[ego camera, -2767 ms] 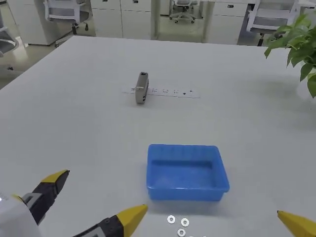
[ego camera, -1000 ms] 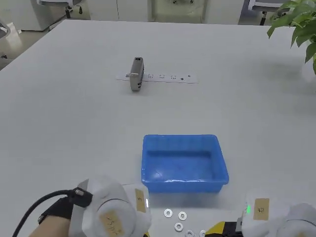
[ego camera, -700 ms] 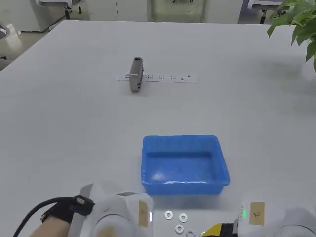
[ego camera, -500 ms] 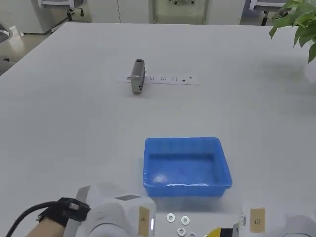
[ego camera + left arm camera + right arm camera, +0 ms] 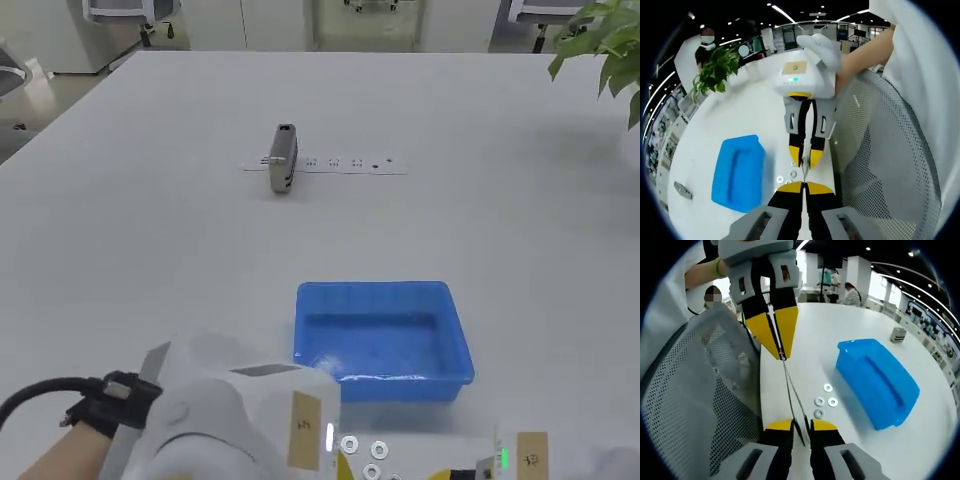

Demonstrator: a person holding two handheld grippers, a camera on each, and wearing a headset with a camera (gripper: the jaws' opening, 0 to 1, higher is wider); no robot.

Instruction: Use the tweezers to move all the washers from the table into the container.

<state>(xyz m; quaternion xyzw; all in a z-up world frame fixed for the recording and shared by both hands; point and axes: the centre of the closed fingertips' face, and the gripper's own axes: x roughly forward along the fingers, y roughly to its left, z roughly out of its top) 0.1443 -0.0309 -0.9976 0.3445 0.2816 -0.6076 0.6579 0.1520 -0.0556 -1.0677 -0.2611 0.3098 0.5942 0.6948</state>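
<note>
Comparing with 2.8 s back: over the white bench (image 5: 150,250) we had yellow jaws spread wide and apart. The blue plastic rectangular container (image 5: 380,289) is unmoved and looks empty. Now the left hand-held gripper (image 5: 781,356) and right hand-held gripper (image 5: 804,164) face each other at the near edge, each clamped on one end of the thin metal tweezers (image 5: 791,390). The small steel ring washers (image 5: 828,387) lie untouched on the bench just beside the container. We read this as tool regrip; no transfer started yet.
</note>
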